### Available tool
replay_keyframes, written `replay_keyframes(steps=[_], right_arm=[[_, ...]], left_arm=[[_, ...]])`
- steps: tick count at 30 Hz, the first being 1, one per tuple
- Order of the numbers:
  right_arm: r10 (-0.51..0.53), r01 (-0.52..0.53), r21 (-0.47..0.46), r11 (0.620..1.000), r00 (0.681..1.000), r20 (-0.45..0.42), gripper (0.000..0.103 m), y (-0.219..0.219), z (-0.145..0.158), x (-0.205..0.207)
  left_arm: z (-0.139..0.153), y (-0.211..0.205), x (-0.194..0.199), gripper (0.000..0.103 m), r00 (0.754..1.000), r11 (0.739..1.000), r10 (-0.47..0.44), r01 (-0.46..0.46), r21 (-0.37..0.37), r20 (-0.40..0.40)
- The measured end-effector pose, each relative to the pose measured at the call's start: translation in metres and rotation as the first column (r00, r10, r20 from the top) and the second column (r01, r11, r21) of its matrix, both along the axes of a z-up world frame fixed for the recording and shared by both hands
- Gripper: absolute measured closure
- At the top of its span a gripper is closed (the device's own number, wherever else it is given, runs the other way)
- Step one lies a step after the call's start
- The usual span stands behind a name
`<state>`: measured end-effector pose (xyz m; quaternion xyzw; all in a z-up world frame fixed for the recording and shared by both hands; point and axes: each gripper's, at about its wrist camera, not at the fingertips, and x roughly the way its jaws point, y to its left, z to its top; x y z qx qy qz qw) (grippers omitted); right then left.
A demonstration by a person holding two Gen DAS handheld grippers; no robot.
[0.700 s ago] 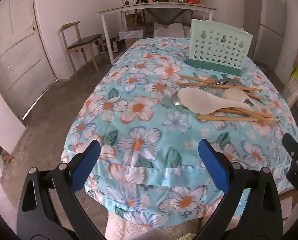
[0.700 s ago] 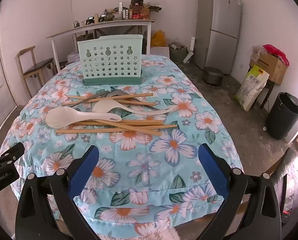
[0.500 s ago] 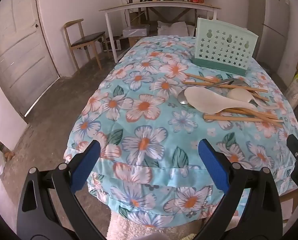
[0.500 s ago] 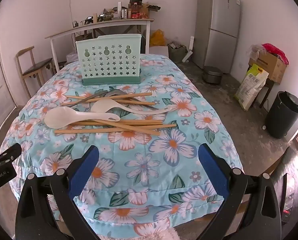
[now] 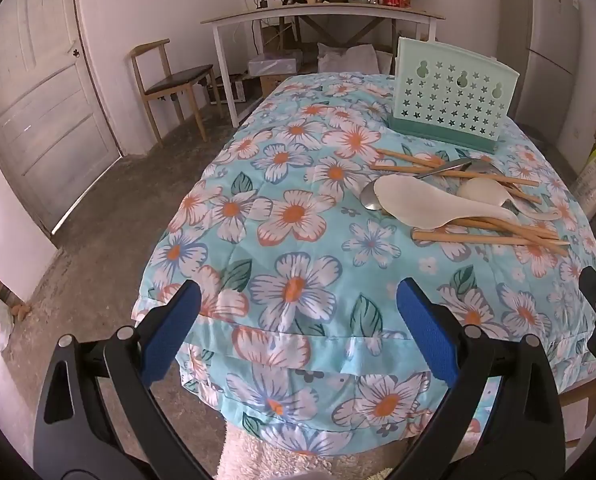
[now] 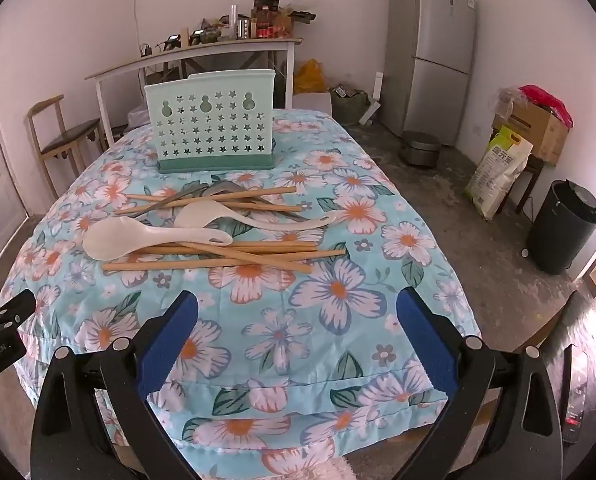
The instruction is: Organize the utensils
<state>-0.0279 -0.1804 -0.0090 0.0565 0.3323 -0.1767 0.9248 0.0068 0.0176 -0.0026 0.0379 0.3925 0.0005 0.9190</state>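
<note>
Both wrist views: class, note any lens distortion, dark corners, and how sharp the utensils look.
Left wrist view: fisheye bends the white door, corners black, wooden chopsticks sharp. Right wrist view: grey fridge leans, corners black, soft even daylight, white plastic spoons crisp.

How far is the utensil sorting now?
Nothing looks done: the holder shows no utensils sticking out. Nothing is in hand: both hand-held grippers, left and right, are open. Left: the chopsticks, two white spoons and metal spoon lie on the table.

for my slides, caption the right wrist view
Open right gripper faces white plastic spoons and wooden chopsticks before a mint-green perforated holder.
</note>
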Motion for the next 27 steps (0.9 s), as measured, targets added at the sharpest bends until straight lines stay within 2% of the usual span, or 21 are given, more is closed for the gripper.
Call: replay_keyframes(steps=[27], right_arm=[[0.001, -0.001, -0.001, 1.0, 1.0, -0.001, 0.006, -0.0003, 0.0004, 0.0002]], left_arm=[[0.001, -0.0023, -0.0018, 0.008, 1.0, 1.0, 0.006, -0.006, -0.001, 0.0]])
